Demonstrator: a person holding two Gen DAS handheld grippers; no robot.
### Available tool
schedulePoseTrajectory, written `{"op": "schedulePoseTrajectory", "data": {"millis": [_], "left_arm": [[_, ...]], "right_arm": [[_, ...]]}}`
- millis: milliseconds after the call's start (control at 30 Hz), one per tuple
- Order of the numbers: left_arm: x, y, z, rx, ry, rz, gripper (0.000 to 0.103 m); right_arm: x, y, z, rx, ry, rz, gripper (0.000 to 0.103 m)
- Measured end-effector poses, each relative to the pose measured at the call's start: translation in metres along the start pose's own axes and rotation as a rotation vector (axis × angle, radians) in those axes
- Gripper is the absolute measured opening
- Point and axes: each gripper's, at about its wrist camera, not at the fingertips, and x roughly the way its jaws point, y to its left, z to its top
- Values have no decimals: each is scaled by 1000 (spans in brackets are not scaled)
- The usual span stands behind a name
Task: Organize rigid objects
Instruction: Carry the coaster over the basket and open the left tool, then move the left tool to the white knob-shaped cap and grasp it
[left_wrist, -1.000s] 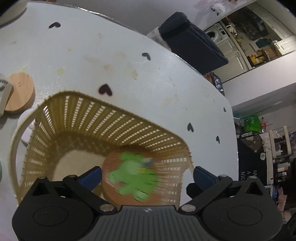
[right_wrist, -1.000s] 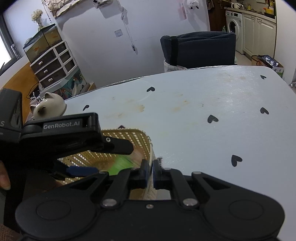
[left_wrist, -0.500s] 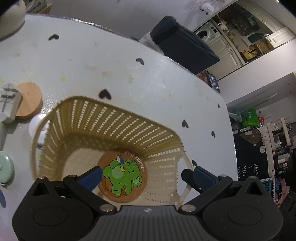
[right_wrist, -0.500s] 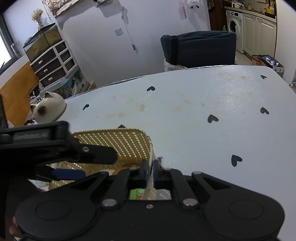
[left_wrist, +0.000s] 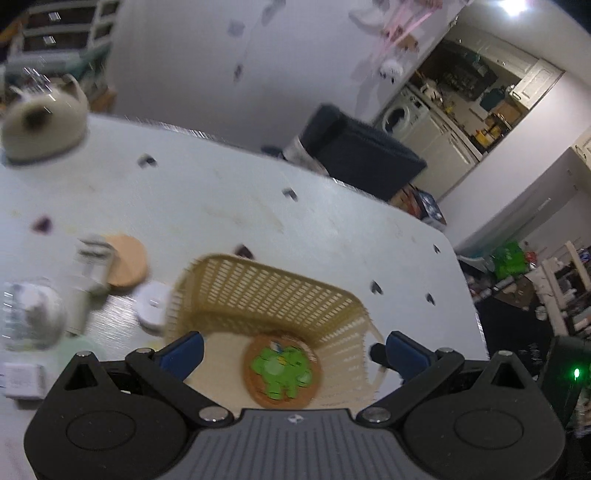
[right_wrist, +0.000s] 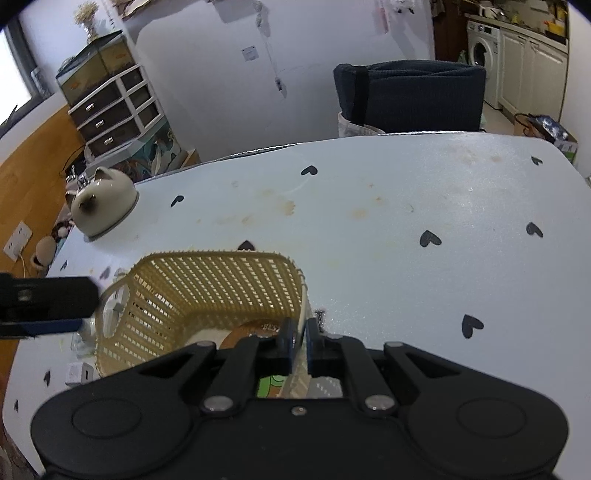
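A tan plastic basket (left_wrist: 266, 291) stands on the white table; it also shows in the right wrist view (right_wrist: 207, 295). A round brown coaster with a green elephant (left_wrist: 282, 371) lies flat on the basket floor. My left gripper (left_wrist: 293, 349) is open and empty, above and behind the basket. My right gripper (right_wrist: 301, 332) is shut on the basket's near right wall. The left gripper's finger (right_wrist: 44, 306) shows at the left of the right wrist view.
Left of the basket lie a plain wooden coaster (left_wrist: 125, 260), a white clip-like item (left_wrist: 94, 258), a white round piece (left_wrist: 151, 304), a glass jar (left_wrist: 31, 314) and a white plug (right_wrist: 75, 373). A beige cat-eared pot (right_wrist: 103, 203) stands at the back left. A dark chair (right_wrist: 410, 96) stands behind the table.
The green elephant coaster dropped from my left gripper into the basket and lies still. My left gripper has pulled back and up to the left. The right gripper has kept its hold.
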Motion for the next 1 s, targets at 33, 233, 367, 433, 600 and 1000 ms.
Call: {"op": "schedulePoseTrajectory", "data": {"millis": [33,233,367,433,600,1000], "left_arm": [[-7,2,-2,5,-21,18,103],[-47,26,-12,32,-147,144,103],[-62,51,-15,42,-196,222,103],[-66,65,-16,59,-211,261,103],[-68,106,-17,56,-222,354,103],[-39,160,-25,143,-251,375,69]], "right_arm": [[0,0,0,-5,1,0,7],[-1,0,-1,13,12,-25,20],[-3,1,-5,35,15,-41,21],[-4,3,-7,44,12,-53,21],[-4,6,-10,95,13,-93,18],[5,21,-15,146,-4,-171,5]]}}
